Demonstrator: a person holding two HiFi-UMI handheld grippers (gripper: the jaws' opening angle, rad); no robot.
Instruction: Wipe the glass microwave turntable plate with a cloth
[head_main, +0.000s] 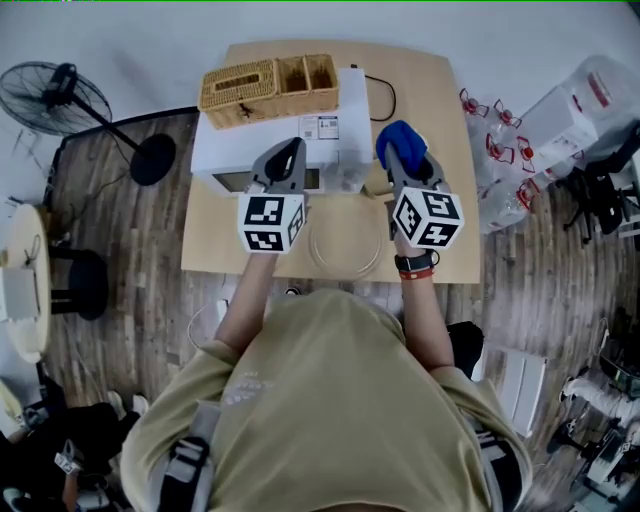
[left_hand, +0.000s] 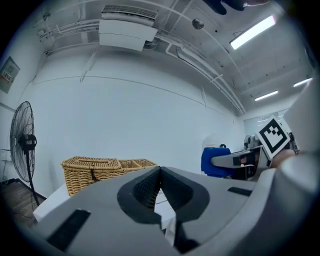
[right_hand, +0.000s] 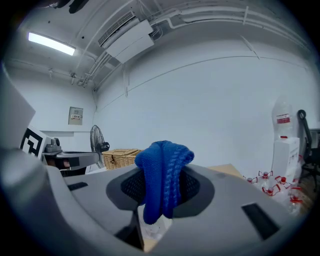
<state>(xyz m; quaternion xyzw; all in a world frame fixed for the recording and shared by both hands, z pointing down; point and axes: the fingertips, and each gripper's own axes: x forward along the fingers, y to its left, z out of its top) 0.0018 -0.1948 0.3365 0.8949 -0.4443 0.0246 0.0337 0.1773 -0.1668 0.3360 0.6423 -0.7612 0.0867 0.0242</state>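
Note:
The clear glass turntable plate (head_main: 345, 250) lies flat on the wooden table (head_main: 430, 100), just in front of the white microwave (head_main: 340, 140). In front of me my right gripper (head_main: 394, 160) is held up, shut on a blue knitted cloth (head_main: 402, 140); the cloth (right_hand: 162, 175) bulges out between the jaws of that gripper (right_hand: 161, 200). My left gripper (head_main: 292, 148) hovers over the microwave's front edge, left of the plate, with its jaws (left_hand: 159, 172) meeting at the tips and nothing between them. Both grippers are above and apart from the plate.
A wicker basket (head_main: 265, 88) sits on the microwave. A black cable (head_main: 385, 95) runs behind it. A standing fan (head_main: 50, 95) is on the floor at left, by a round white table (head_main: 20, 290). Packs of water bottles (head_main: 500, 150) crowd the table's right side.

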